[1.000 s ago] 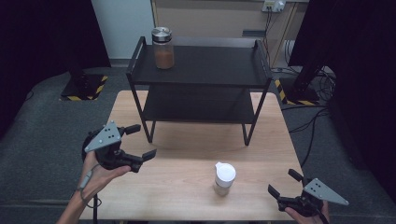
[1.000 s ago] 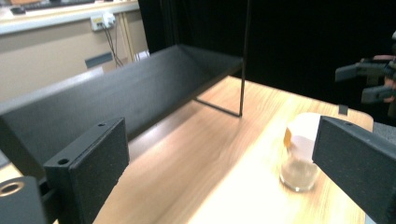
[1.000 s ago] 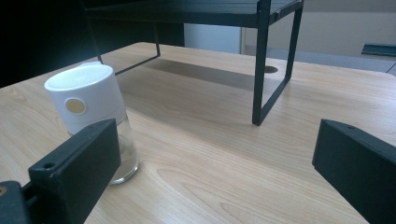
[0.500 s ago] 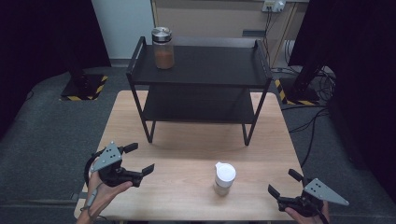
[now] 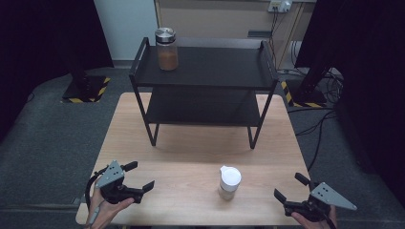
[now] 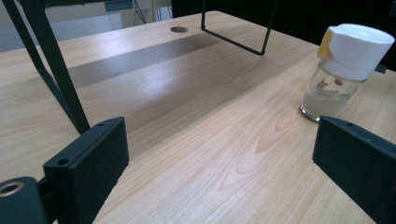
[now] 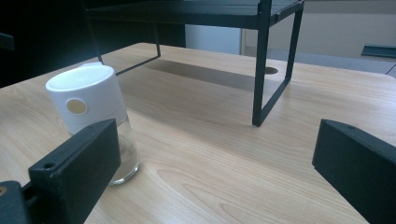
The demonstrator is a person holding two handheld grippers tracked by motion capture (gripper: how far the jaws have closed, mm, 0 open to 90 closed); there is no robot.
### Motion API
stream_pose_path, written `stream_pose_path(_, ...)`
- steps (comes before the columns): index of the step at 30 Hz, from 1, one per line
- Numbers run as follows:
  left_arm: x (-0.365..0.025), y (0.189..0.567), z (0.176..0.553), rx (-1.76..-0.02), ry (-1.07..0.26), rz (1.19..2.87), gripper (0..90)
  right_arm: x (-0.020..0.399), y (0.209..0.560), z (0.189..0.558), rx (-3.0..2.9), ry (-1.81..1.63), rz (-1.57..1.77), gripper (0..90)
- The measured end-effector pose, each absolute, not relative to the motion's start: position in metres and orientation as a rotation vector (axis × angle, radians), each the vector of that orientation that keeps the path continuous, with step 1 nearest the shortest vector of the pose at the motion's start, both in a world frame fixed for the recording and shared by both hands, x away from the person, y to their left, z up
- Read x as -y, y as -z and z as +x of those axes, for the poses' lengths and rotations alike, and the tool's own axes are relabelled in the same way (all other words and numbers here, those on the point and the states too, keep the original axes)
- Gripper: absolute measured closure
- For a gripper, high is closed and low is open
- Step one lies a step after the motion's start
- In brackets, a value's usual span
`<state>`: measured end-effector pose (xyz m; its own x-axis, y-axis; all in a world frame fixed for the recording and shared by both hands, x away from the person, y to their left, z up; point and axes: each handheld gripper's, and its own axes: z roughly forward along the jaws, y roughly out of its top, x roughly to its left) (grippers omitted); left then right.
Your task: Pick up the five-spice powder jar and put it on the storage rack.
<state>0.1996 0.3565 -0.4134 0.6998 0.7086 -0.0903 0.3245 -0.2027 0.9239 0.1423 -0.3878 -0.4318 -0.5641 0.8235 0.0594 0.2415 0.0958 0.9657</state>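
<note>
A small glass jar with a white cap (image 5: 229,182) stands upright on the wooden table (image 5: 191,157), near its front edge. It shows at the right of the left gripper view (image 6: 343,70) and at the left of the right gripper view (image 7: 93,116). My left gripper (image 5: 139,176) rests low at the front left, open, with nothing between its jaws. My right gripper (image 5: 291,187) sits at the front right corner, open and holding nothing. On the top left of the black two-tier shelf (image 5: 205,71) stands a jar of brown powder with a metal lid (image 5: 166,48).
The shelf's legs (image 6: 60,79) rise close ahead of the left gripper, and one leg (image 7: 261,70) stands ahead of the right gripper. A round cable hole (image 6: 178,29) is in the tabletop. Dark floor, cables and stand bases surround the table.
My left gripper has drawn back toward the front left edge of the table and lowered. The right gripper and the white-capped jar have stayed put.
</note>
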Motion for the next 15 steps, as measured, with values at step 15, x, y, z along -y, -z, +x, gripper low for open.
stream_pose_path(15, -0.388, 0.423, 0.202, -0.749, -0.442, 1.745, 2.5, 0.389, 0.432, 0.143, -1.875, -1.499, 1.027, 1.6)
